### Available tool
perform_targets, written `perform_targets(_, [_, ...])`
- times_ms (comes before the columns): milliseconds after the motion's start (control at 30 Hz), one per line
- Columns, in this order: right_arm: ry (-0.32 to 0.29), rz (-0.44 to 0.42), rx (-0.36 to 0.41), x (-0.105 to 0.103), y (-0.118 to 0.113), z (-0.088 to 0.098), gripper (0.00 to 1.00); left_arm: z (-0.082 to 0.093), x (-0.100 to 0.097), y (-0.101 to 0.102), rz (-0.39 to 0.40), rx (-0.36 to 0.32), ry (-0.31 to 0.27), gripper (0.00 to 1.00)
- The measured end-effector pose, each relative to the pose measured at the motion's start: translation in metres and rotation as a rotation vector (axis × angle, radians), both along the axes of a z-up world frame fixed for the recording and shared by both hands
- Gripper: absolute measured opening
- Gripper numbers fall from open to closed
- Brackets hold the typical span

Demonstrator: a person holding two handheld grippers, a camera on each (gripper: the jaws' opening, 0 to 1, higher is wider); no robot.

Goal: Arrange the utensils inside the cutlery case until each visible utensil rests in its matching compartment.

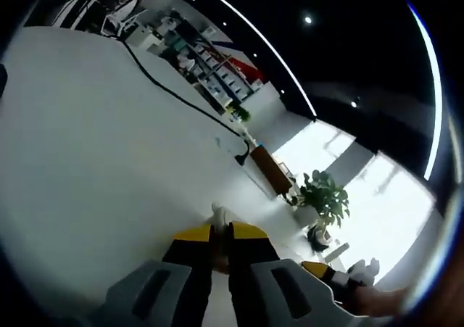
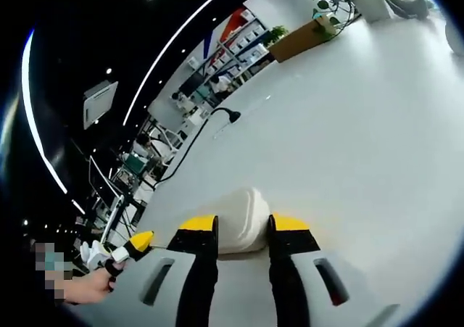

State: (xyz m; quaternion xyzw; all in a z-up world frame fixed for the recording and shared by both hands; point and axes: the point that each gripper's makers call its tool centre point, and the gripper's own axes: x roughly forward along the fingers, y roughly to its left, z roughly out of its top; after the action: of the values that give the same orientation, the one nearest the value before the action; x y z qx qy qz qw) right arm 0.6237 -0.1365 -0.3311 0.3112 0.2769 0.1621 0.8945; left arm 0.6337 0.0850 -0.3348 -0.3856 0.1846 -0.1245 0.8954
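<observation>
My left gripper (image 1: 220,234) is clamped on a slim white utensil (image 1: 218,212) above the white table (image 1: 94,160). My right gripper (image 2: 243,225) grips a white rounded object (image 2: 241,220); no cutlery case is visible.

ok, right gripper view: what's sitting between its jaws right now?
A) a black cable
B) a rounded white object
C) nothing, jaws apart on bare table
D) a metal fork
B: in the right gripper view a rounded white object sits between the yellow-tipped jaws of the right gripper, against the white table; the black cable lies farther off across the table.
</observation>
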Motion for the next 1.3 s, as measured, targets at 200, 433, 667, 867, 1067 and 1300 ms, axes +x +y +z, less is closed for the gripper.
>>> perform_targets(200, [0.001,-0.006,0.008,0.002,-0.002,-0.001,0.25,0.000,0.000,-0.001,-0.054,-0.068,0.080,0.08])
perform_targets(433, [0.068,-0.010,0.107,0.004,-0.007,-0.002,0.19,0.000,0.014,0.005,-0.071,-0.128,0.174,0.21])
perform_targets(667, [0.060,0.001,0.072,0.005,-0.004,-0.002,0.18,0.002,0.011,-0.002,-0.157,0.004,0.117,0.11])
perform_targets(867, [0.055,-0.001,0.051,0.002,-0.002,-0.002,0.15,0.002,0.009,-0.001,-0.132,0.050,0.094,0.07])
perform_targets(1067, [0.057,0.012,0.017,0.004,-0.002,-0.003,0.15,0.001,0.011,0.001,-0.110,0.037,0.082,0.08])
perform_targets(1300, [0.044,0.038,-0.057,0.012,-0.002,0.002,0.14,0.000,0.010,-0.006,-0.128,0.076,0.103,0.16])
